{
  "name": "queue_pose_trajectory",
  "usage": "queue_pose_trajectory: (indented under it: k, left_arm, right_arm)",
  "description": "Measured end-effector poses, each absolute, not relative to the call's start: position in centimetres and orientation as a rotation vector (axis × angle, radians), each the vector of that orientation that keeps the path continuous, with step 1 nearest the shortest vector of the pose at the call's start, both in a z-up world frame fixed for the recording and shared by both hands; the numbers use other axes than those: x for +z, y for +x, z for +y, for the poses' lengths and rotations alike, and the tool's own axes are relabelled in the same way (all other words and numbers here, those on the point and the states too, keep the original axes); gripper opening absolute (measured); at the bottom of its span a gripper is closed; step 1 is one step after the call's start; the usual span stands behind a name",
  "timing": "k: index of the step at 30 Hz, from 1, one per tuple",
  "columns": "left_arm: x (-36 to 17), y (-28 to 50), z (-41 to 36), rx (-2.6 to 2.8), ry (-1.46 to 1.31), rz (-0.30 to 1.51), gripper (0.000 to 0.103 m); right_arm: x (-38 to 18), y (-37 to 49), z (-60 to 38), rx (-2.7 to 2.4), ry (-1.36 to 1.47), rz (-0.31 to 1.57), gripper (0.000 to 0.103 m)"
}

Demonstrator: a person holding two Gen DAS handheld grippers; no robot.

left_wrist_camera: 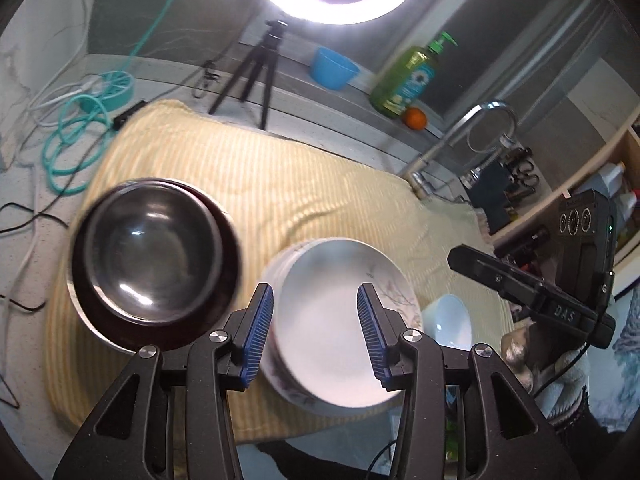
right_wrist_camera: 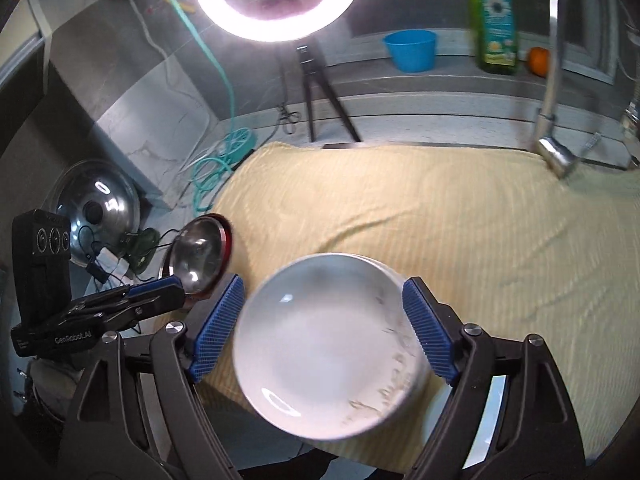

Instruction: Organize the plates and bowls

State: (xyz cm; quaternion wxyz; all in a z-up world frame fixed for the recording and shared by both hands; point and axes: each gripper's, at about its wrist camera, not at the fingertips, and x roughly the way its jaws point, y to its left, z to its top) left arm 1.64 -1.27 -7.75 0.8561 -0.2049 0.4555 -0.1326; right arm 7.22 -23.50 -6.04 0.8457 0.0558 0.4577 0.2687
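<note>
- White plates [left_wrist_camera: 332, 320] sit stacked on the yellow towel [left_wrist_camera: 280, 184], steel bowls [left_wrist_camera: 156, 252] nested just beside, a small white bowl [left_wrist_camera: 450, 320] near.
- Left gripper [left_wrist_camera: 316, 328] and right gripper [right_wrist_camera: 324, 328] hover, fingers spread, pinching nothing.
- Judged: between placements; next, grasp the small bowl's rim.

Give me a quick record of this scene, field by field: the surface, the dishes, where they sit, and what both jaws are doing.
surface: yellow towel
white plates: stacked near the towel's front edge
metal bowl: on a dark red plate, left of the white stack
pale blue bowl: right of the stack
left gripper: jaws open, holding nothing
right gripper: jaws open wide, holding nothing
</note>
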Motion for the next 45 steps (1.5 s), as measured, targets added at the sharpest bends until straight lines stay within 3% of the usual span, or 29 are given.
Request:
queue_pose_trajectory:
  k: [12,25,30,45]
  left_arm:
    - [-9.1,1.9,-10.2,-0.425,-0.39,1.028,0.042]
    - [-11.1,2.0,-18.3,-0.518,-0.351,1.105,0.042]
    - [-12.1,2.2,-20.1,-0.516,-0.335,1.121,0.042]
    - [-14.2,3.0,-21.2,-0.476,-0.305,1.169,0.039]
  right_arm:
    - [-8.0,6.2,-35.3,0.385,0.158,1.0,0.084]
    - [-11.6,4.8,-41.4,0.384,0.196,1.077,0.083]
    - [-13.3,4.6,-41.8,0.424,0.199,1.123,0.063]
    - [-15.4,4.9,-41.4,0.496,0.207,1.176,0.03]
